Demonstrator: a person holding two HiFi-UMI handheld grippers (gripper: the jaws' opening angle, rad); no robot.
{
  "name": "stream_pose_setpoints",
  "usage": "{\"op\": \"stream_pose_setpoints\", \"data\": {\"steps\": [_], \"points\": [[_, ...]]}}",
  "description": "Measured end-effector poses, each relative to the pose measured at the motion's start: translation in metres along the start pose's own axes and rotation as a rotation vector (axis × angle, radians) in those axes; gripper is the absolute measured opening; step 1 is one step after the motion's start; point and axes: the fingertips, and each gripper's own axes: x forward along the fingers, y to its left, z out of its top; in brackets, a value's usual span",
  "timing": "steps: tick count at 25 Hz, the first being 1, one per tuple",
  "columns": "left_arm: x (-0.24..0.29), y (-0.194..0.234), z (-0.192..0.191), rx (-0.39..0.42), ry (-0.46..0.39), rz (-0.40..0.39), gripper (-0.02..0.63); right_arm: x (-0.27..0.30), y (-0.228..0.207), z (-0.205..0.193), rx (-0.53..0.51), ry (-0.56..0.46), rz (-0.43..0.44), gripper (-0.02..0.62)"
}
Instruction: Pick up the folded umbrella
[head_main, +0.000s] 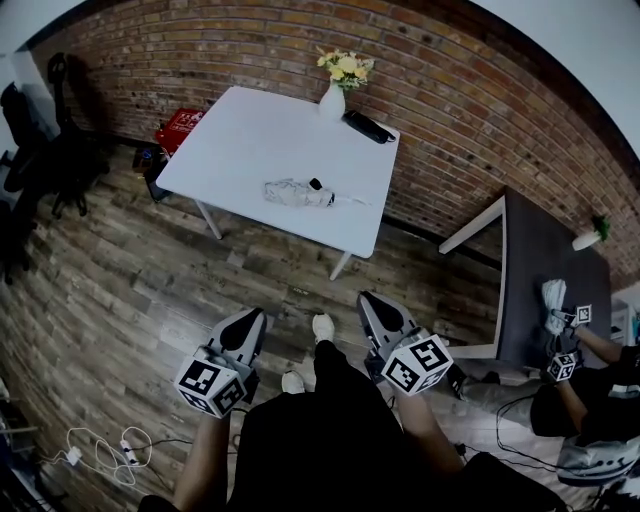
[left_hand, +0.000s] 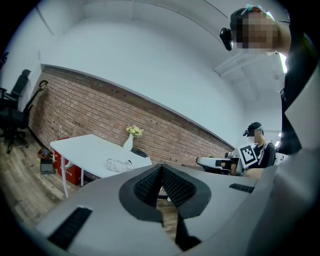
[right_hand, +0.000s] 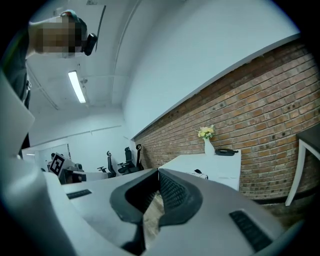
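Observation:
The folded umbrella (head_main: 298, 193), pale grey with a black strap, lies on the white table (head_main: 240, 140) across the room. It also shows in the left gripper view as the umbrella (left_hand: 118, 164), and in the right gripper view only as a small part of the umbrella (right_hand: 200, 173). My left gripper (head_main: 254, 318) and right gripper (head_main: 371, 299) hover low over the wooden floor, well short of the table, both pointing toward it. Each is shut with nothing between its jaws, as seen at the left gripper (left_hand: 161, 168) and the right gripper (right_hand: 159, 172).
A white vase of yellow flowers (head_main: 334, 98) and a black object (head_main: 368, 127) stand at the table's far edge by the brick wall. A red crate (head_main: 180, 127) sits left of the table, with office chairs (head_main: 60, 150) beyond. A dark table (head_main: 555, 265) and another seated person (head_main: 580, 400) are at right. Cables (head_main: 100, 450) lie on the floor.

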Motion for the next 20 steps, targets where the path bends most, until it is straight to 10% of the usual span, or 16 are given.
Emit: {"op": "stream_pose_setpoints", "data": {"steps": [20], "points": [[0.124,0.064,0.059,-0.004,-0.017,0.121,0.014,0.136,-0.099,0.041,-0.052,0.094,0.154,0.021]]}}
